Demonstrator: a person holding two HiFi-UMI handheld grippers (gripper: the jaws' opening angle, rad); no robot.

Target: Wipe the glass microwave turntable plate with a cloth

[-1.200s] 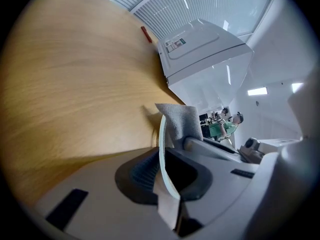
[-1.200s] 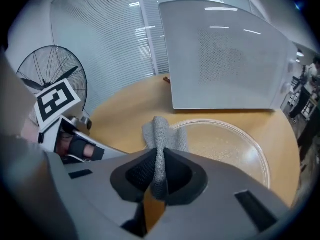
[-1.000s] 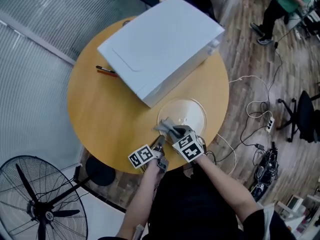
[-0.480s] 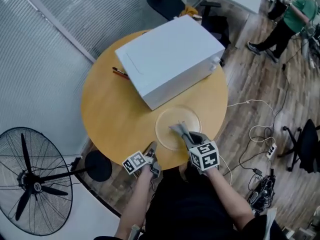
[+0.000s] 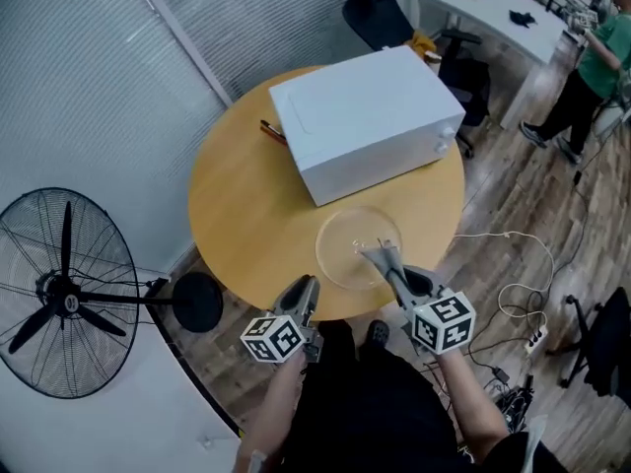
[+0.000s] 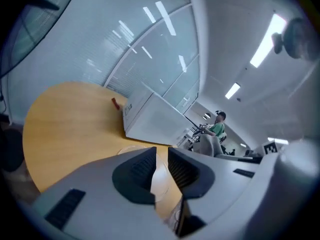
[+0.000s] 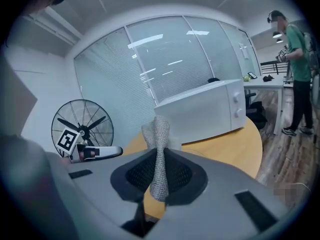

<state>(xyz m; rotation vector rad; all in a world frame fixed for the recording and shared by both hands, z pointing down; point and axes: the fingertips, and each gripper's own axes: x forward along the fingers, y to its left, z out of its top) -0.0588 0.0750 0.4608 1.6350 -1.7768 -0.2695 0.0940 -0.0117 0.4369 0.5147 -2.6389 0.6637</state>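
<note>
The clear glass turntable plate lies flat on the round wooden table, in front of the white microwave. My right gripper hovers over the plate's near right rim, shut on a bunched grey cloth that sticks up between its pads. My left gripper is off the table's near edge, to the left of the plate. It is open with nothing between its jaws. The plate's rim shows just beyond those jaws.
A red pen lies beside the microwave's left end. A standing fan is on the floor at the left. Cables trail on the floor to the right. A person stands at the far right near a desk.
Both grippers have lifted and drawn back toward me. The left one came away from the plate's rim and its jaws opened. The right one carried the cloth up off the plate.
</note>
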